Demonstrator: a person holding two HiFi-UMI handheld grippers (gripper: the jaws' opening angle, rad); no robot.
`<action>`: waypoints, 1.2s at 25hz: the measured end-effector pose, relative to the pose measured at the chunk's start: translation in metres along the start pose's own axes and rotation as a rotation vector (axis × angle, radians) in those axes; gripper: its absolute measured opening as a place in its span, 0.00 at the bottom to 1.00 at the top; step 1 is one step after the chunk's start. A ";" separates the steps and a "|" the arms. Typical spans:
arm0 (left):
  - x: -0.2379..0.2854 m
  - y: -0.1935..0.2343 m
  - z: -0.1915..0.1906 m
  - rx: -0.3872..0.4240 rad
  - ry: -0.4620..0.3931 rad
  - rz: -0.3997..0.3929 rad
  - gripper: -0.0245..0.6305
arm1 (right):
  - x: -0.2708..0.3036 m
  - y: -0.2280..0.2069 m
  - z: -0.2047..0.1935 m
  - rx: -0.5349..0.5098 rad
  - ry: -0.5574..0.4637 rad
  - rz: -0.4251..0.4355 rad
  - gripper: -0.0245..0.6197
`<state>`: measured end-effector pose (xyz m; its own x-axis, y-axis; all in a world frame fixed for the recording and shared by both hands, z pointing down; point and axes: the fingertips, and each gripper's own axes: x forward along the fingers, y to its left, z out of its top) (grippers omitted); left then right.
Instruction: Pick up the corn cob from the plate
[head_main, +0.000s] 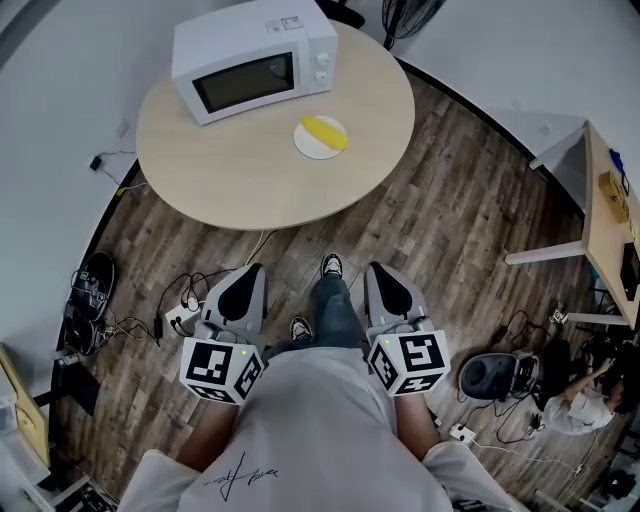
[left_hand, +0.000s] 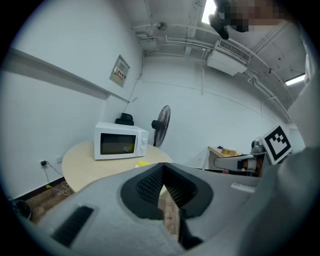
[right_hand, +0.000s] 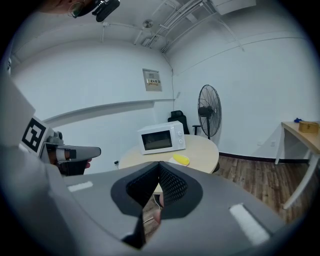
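Plainly, left gripper (left_hand: 163, 164) and right gripper (right_hand: 158, 162) have jaws closed, empty (corn cob (left_hand: 143, 163) half-hidden behind left's).

Head view: fan (head_main: 405, 15) at twelve o'clock and side table (head_main: 600, 245) at three o'clock, both cut by the frame edge; objects (head_main: 613, 192) on that table too small to identify. Left gripper view: corn cob (left_hand: 144, 163) mostly hidden behind left claw (left_hand: 162, 172).

The table (head_main: 230, 170) is smooth matt pale wood, the floor (head_main: 450, 220) dark grainy planks, the microwave (head_main: 250, 40) and plate (head_main: 311, 148) smooth white.
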<state>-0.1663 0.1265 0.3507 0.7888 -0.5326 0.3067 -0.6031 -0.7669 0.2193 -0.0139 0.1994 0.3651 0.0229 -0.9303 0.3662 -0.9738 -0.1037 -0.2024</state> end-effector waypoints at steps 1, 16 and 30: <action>0.006 0.002 0.002 -0.004 -0.004 0.004 0.02 | 0.007 -0.004 0.003 -0.002 0.000 0.001 0.06; 0.138 0.041 0.073 -0.012 -0.075 0.056 0.02 | 0.141 -0.073 0.078 -0.126 0.041 0.076 0.05; 0.208 0.061 0.098 0.003 -0.073 0.137 0.02 | 0.208 -0.127 0.129 -0.117 0.002 0.160 0.05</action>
<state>-0.0268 -0.0659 0.3371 0.7055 -0.6570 0.2657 -0.7056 -0.6861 0.1771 0.1437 -0.0264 0.3494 -0.1345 -0.9310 0.3393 -0.9847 0.0873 -0.1509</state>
